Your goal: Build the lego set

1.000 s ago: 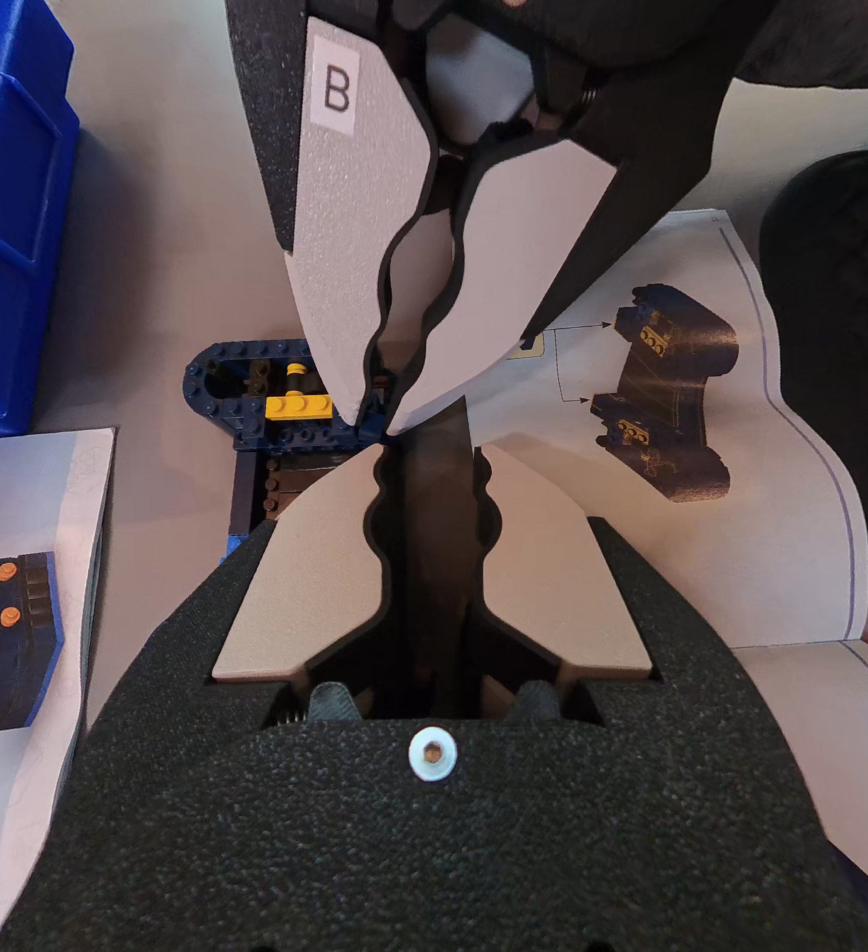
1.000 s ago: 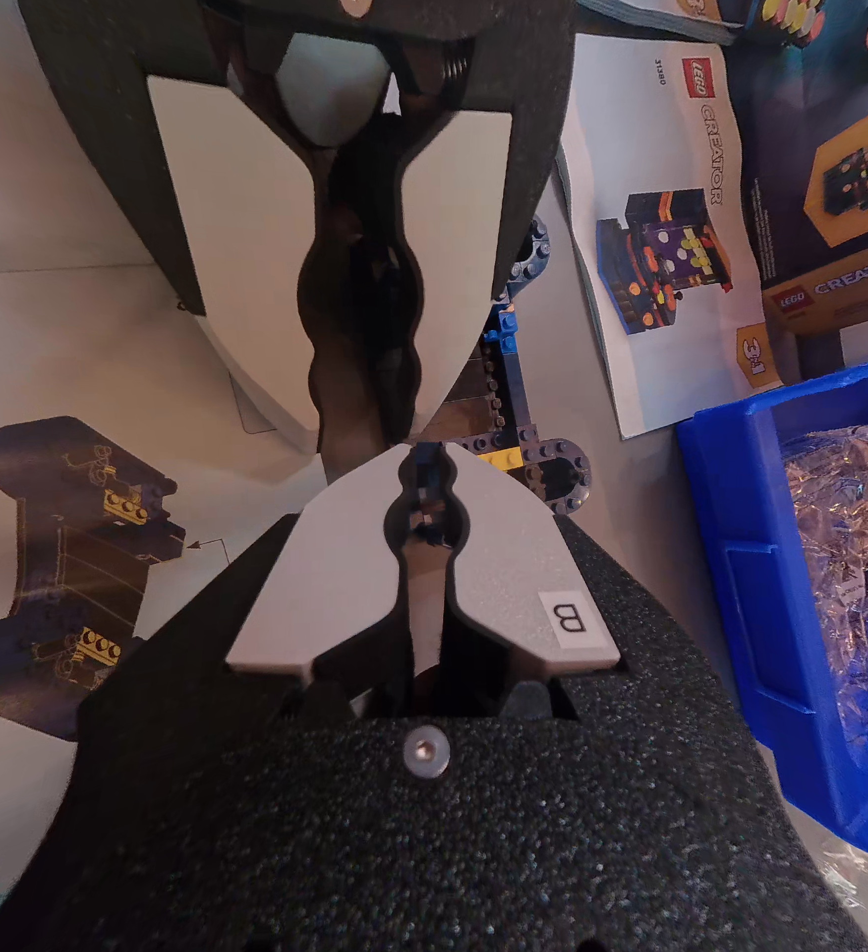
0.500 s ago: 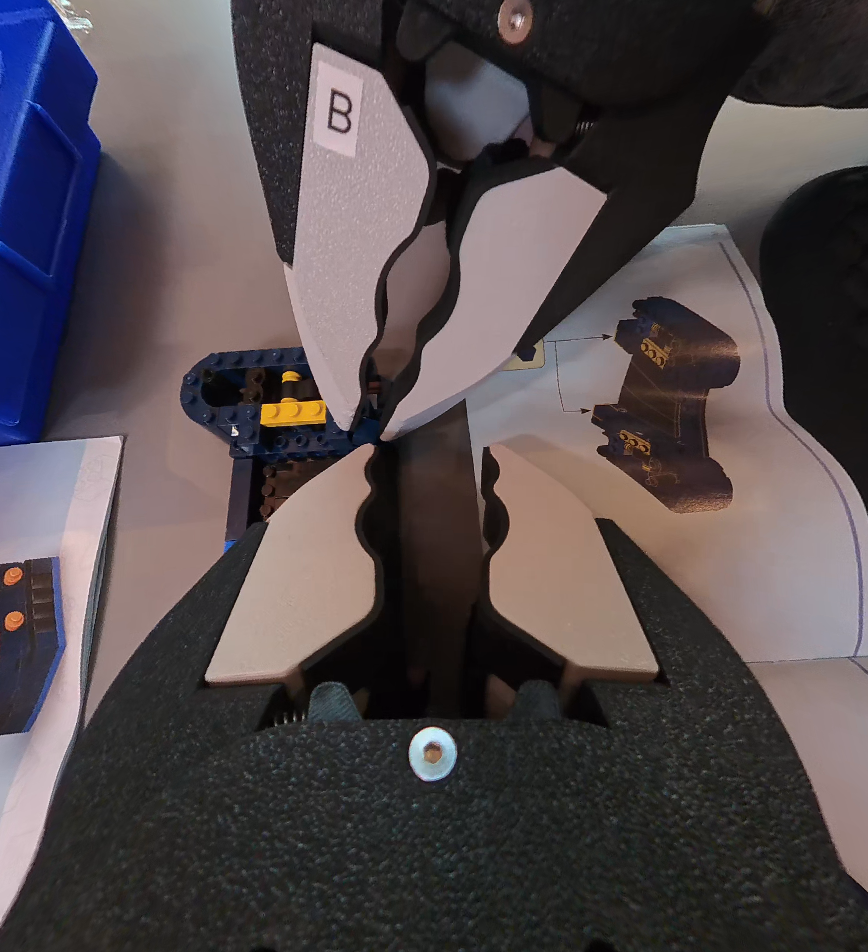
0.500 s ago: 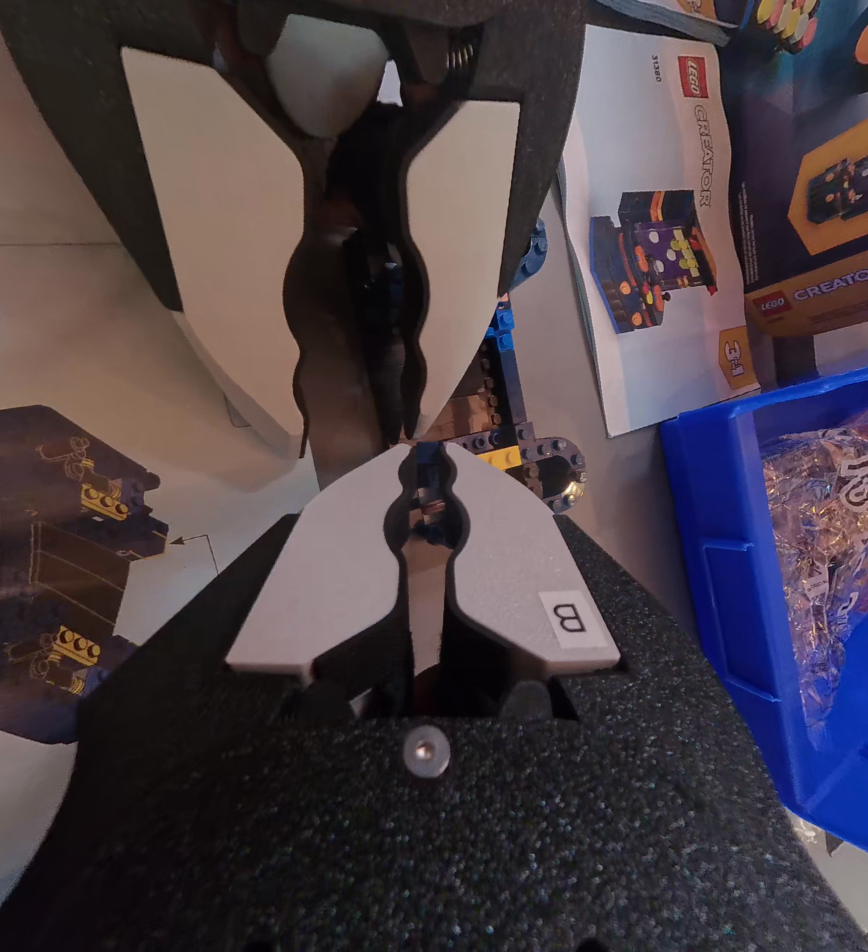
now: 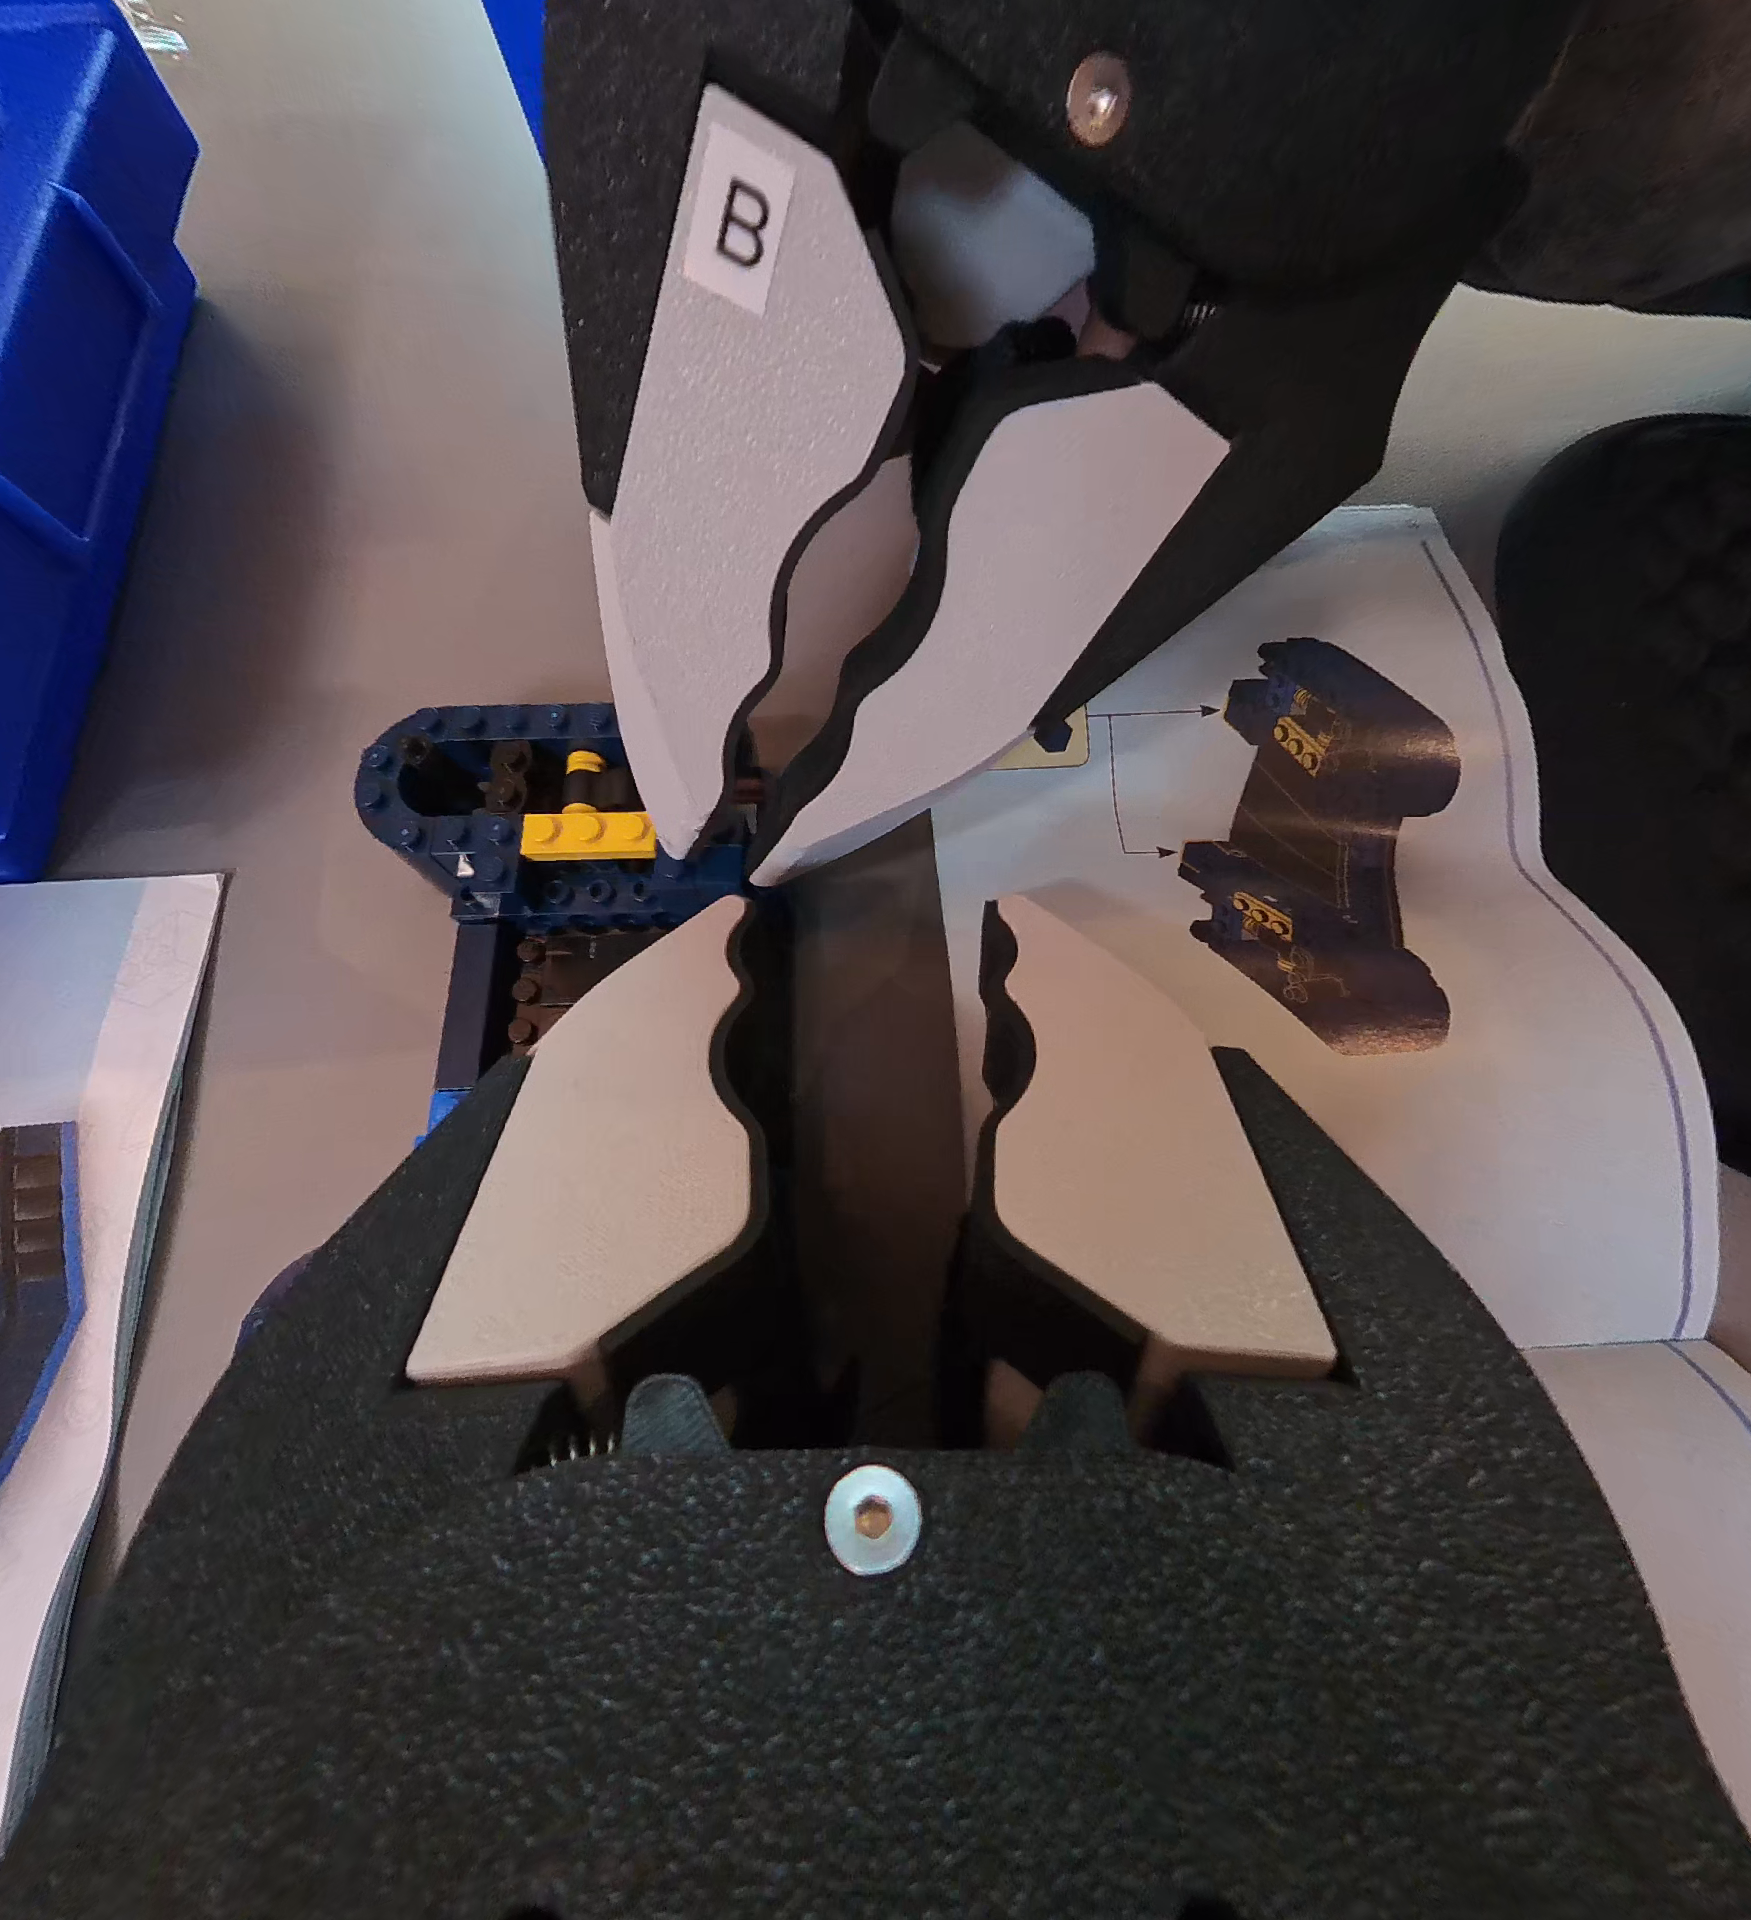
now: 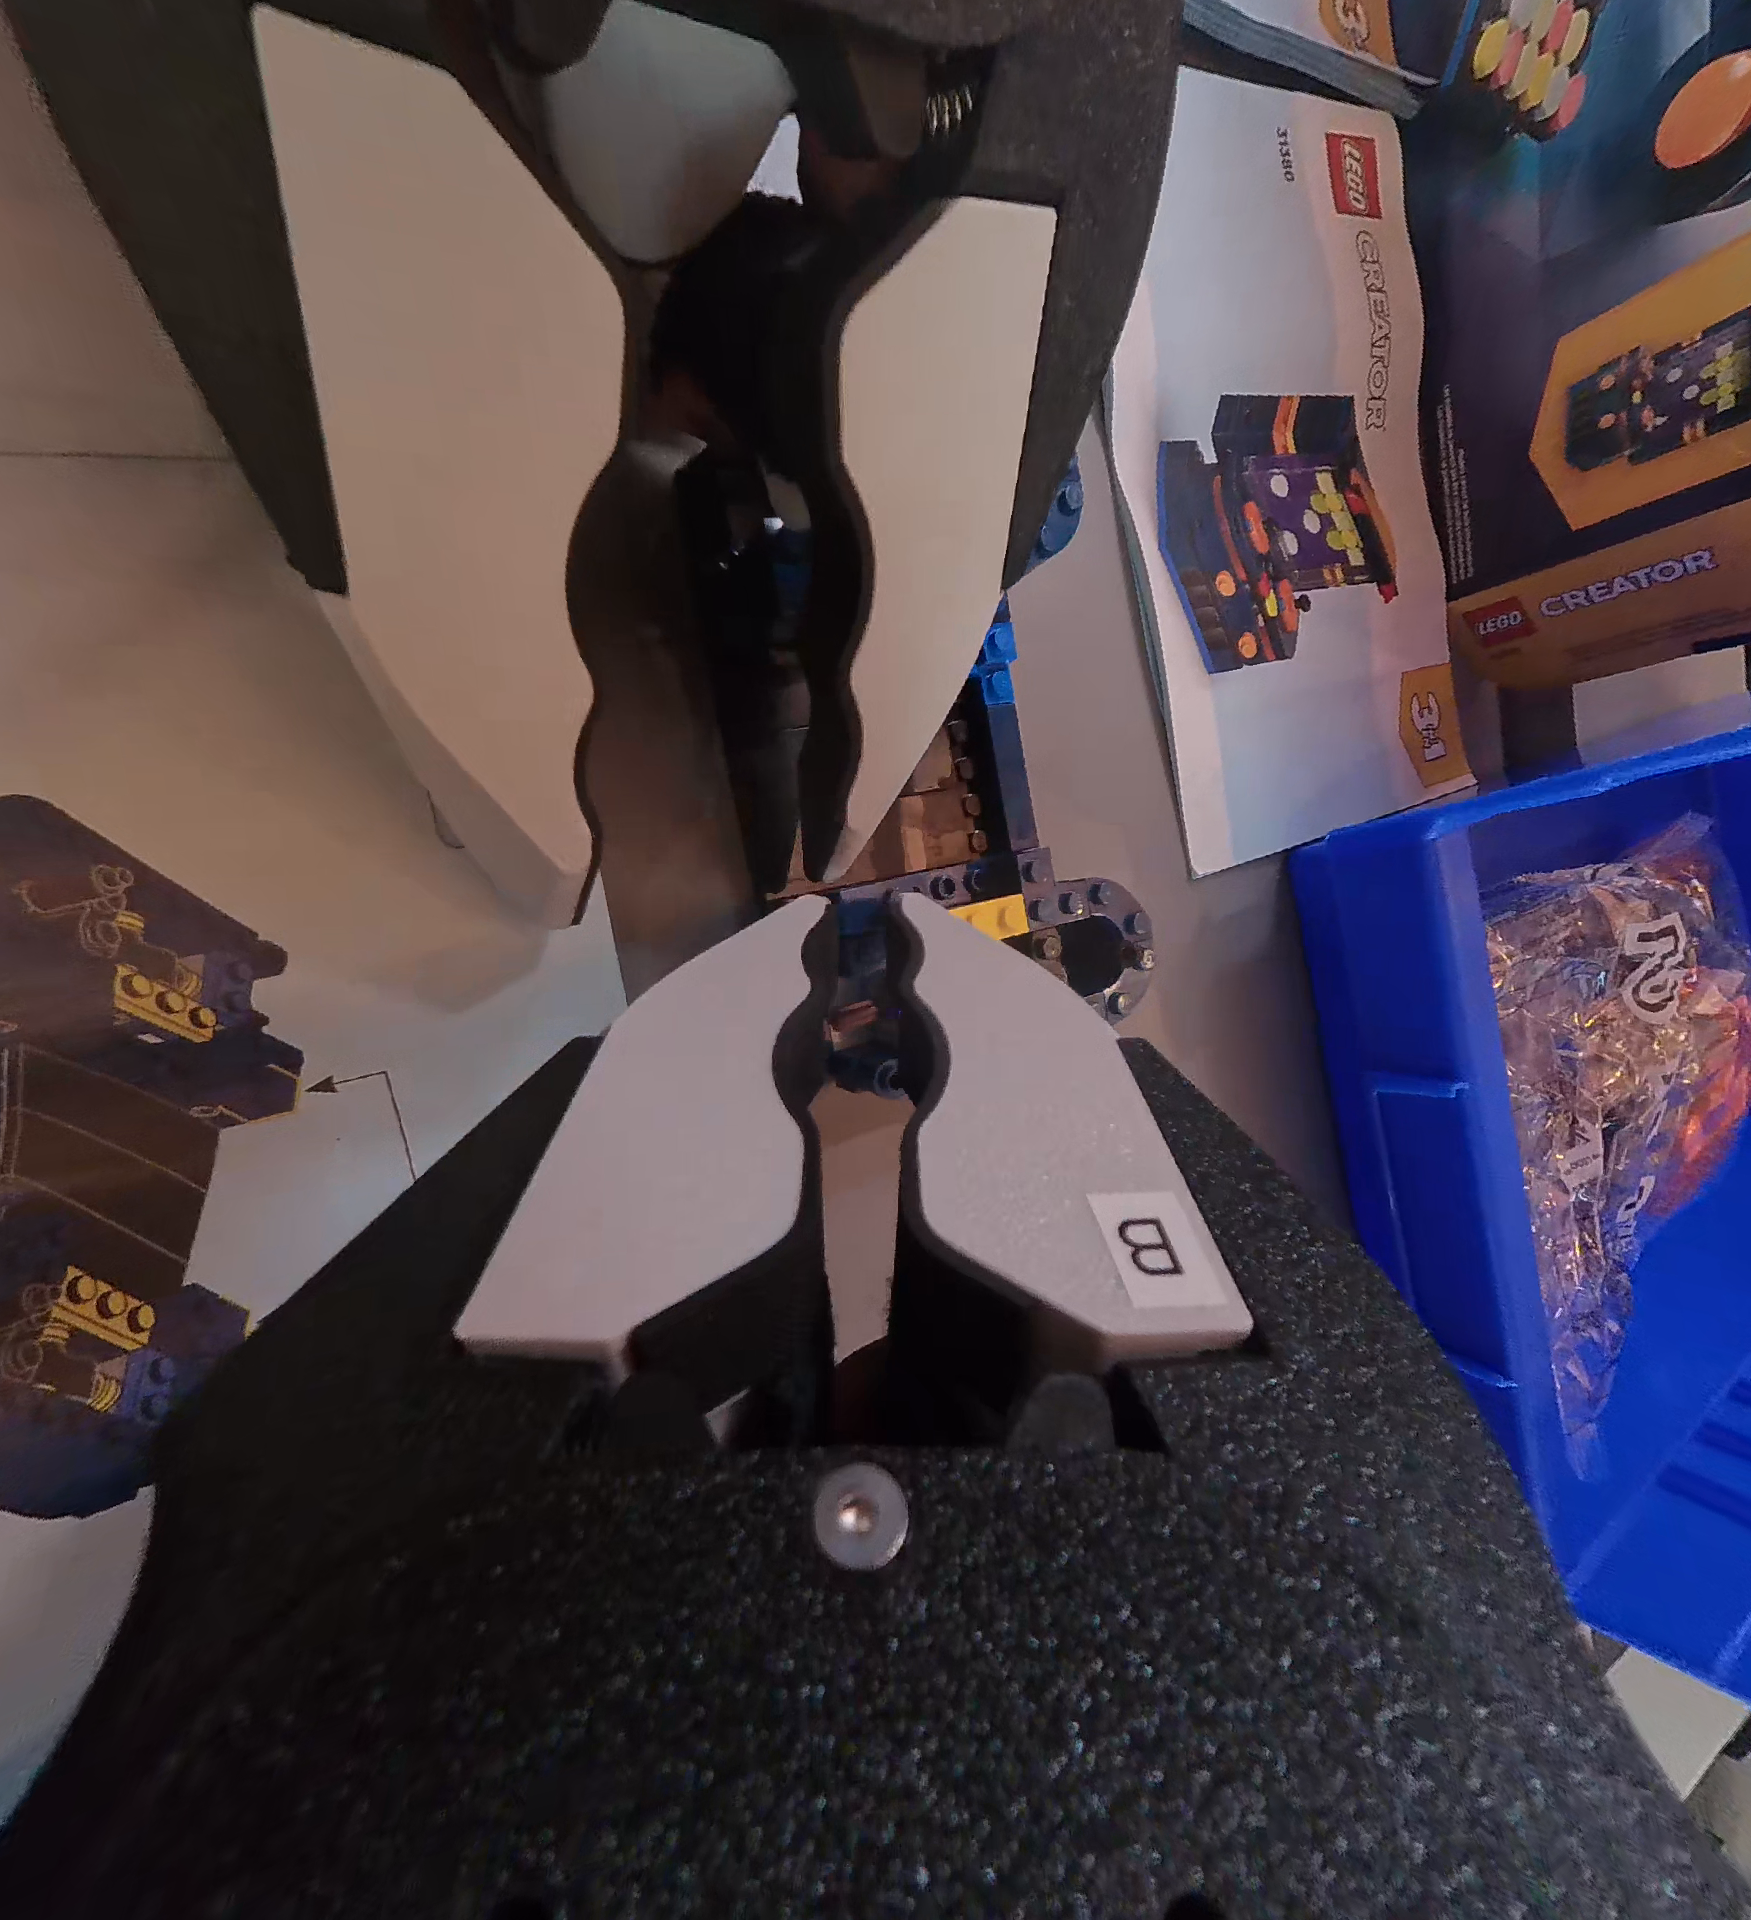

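A dark blue brick model (image 5: 497,831) with a yellow plate (image 5: 585,831) lies on the table; it also shows in the right wrist view (image 6: 1089,935). My left gripper (image 5: 866,914) is open. A long dark panel (image 5: 860,1039) of the model runs between its fingers, with gaps on both sides. My right gripper (image 6: 860,914) is shut on a small blue brick (image 6: 855,925) at the model's edge. In the left wrist view the right gripper (image 5: 720,857) comes down from above, tip to tip with mine. The left gripper (image 6: 705,894) faces it in the right wrist view.
A blue bin (image 6: 1577,1143) holding clear plastic bags stands beside the model; it also shows at the left (image 5: 19,468). An open instruction booklet (image 5: 1370,1039) lies under the grippers. A second booklet (image 5: 40,1039) and a printed box (image 6: 1629,416) lie nearby. A black padded object (image 5: 1681,779) is at the right.
My left fingers have spread wider, away from the dark panel they stood close against. The right gripper stays shut on the blue brick at the same spot.
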Available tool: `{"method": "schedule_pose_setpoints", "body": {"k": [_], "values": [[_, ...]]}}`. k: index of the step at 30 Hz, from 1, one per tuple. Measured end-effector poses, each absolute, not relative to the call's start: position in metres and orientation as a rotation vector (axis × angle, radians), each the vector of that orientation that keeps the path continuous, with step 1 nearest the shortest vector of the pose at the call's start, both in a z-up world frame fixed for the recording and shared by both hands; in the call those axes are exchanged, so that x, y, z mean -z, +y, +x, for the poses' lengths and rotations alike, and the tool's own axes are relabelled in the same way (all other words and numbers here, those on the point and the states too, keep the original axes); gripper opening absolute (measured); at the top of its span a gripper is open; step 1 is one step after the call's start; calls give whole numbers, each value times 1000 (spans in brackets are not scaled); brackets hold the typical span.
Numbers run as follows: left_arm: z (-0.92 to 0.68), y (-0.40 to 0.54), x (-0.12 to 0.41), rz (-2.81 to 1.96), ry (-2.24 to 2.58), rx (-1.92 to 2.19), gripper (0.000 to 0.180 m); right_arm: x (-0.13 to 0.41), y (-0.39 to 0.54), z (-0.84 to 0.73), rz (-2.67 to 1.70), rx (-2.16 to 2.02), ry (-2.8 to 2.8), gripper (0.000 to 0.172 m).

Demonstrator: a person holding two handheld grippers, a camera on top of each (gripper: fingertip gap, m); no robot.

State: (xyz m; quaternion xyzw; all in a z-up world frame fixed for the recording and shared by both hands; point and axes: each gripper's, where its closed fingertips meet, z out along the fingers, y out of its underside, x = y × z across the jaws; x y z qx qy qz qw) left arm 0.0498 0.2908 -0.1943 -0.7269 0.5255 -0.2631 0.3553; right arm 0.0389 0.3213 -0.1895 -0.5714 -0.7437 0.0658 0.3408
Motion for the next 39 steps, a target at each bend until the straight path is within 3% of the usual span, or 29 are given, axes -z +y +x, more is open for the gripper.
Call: {"method": "schedule_pose_setpoints", "body": {"k": [39], "values": [[51,292,195,-1905,1338,691,42,189,321,41,-1321,50,-1948,2]]}}
